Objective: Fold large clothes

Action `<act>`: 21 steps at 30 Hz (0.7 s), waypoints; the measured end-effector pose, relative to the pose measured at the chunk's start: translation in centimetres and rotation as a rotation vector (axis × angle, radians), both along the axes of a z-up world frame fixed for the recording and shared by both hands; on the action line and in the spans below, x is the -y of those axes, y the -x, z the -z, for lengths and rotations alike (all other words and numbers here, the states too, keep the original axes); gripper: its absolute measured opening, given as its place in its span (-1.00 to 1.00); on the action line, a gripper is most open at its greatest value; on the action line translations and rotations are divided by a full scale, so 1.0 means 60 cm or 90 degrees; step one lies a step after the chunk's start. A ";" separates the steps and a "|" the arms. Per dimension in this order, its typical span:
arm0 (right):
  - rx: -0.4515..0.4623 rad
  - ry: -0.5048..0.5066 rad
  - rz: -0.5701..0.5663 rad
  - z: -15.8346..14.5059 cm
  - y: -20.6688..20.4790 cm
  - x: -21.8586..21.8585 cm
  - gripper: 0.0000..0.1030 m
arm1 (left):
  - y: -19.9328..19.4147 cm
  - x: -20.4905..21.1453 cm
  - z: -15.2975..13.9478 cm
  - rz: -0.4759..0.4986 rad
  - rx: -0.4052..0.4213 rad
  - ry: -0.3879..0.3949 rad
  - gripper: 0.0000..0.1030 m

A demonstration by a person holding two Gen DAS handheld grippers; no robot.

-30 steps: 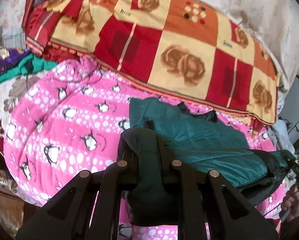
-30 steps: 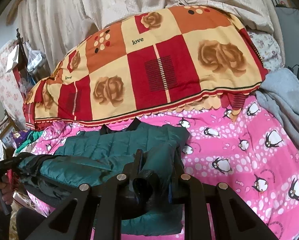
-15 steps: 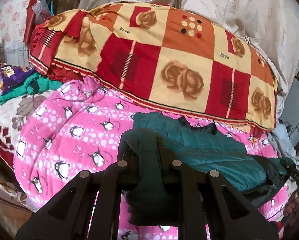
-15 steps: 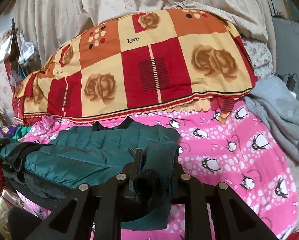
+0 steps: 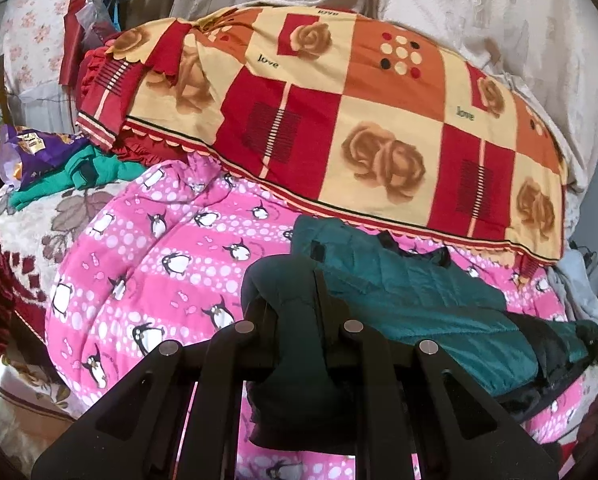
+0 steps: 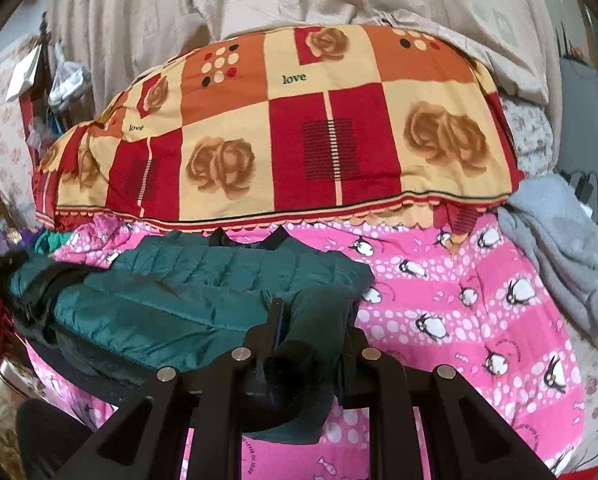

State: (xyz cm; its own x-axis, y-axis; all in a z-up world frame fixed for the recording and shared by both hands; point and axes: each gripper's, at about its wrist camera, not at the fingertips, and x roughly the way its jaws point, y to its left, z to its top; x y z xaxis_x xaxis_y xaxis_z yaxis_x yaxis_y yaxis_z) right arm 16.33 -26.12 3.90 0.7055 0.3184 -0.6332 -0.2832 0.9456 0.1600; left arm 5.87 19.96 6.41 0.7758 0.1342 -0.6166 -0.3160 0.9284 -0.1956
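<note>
The left gripper (image 5: 299, 308) has its fingers (image 5: 322, 300) pinched tight on a bunched corner of the teal jacket (image 5: 411, 300), and the right gripper (image 6: 311, 332) clamps another corner of it the same way. Beyond both sets of fingers the jacket lies across the pink blanket (image 6: 459, 300) on the bed, just before the rose quilt (image 6: 291, 128). No container shows.
</note>
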 end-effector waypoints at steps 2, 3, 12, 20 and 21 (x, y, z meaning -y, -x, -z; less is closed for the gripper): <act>0.003 -0.008 -0.001 -0.002 0.010 0.010 -0.66 | 0.022 0.003 -0.002 0.005 0.010 0.004 -0.78; 0.010 -0.013 -0.001 -0.003 0.023 0.015 -0.66 | 0.033 0.004 -0.001 0.006 0.012 0.008 -0.78; 0.071 -0.035 -0.020 -0.048 0.140 0.051 -0.66 | 0.128 0.018 -0.001 0.025 0.011 0.034 -0.78; 0.142 -0.031 -0.022 -0.106 0.257 0.083 -0.66 | 0.218 0.043 -0.004 0.042 0.013 0.027 -0.78; 0.153 -0.028 -0.025 -0.112 0.272 0.083 -0.69 | 0.225 0.038 0.000 0.037 0.008 0.035 -0.78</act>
